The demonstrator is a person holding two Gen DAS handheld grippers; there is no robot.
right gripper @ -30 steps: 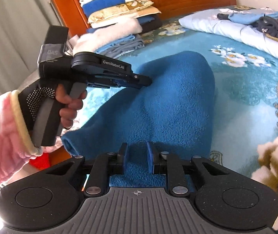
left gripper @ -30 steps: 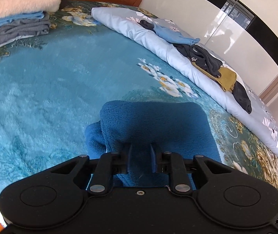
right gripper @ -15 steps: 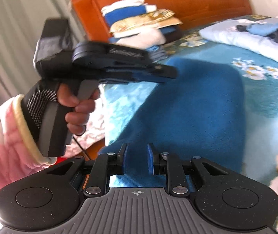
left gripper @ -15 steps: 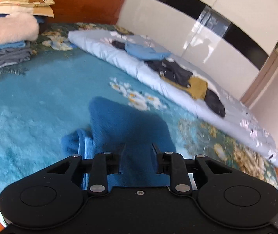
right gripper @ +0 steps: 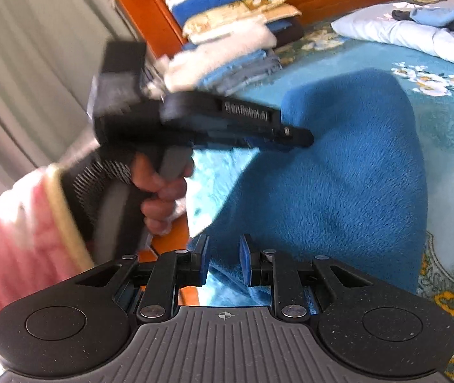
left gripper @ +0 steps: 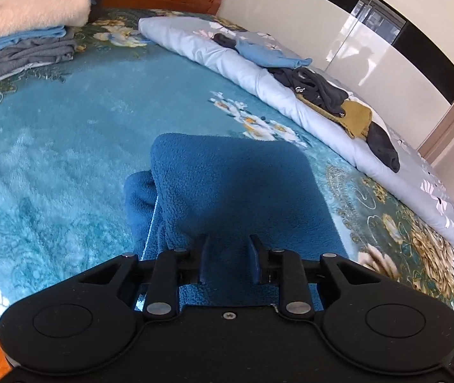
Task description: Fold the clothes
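The left gripper (left gripper: 227, 255) is clamped on a thick fold of the dark blue fleece garment (left gripper: 233, 185), with the cloth filling the gap between its two black fingers. The right gripper (right gripper: 223, 261) likewise pinches the near edge of the same fleece between its blue pads. In the right wrist view the hem runs fairly taut from one gripper to the other. The garment's near part is raised, while its far end lies on the plush teal bed cover with a flower pattern (left gripper: 67, 143).

The main risk I see is the left grip. Its jaws stand fairly wide on bulky pile, so a pull could let an inner layer slide out and spoil the fold. A darker lump of fleece bulges out on the left side of the garment, and it may get trapped as a crease if the fold is laid over it. The two grippers sit close together, so a crossing move could make them knock. The person's hand (right gripper: 160, 198) is blurred, which suggests speed, and haste would skew the edges.

The stack of folded clothes by the wooden headboard (left gripper: 19, 51) and the loose dark clothes on the pale blue quilt (left gripper: 316, 86) lie well apart from the work.
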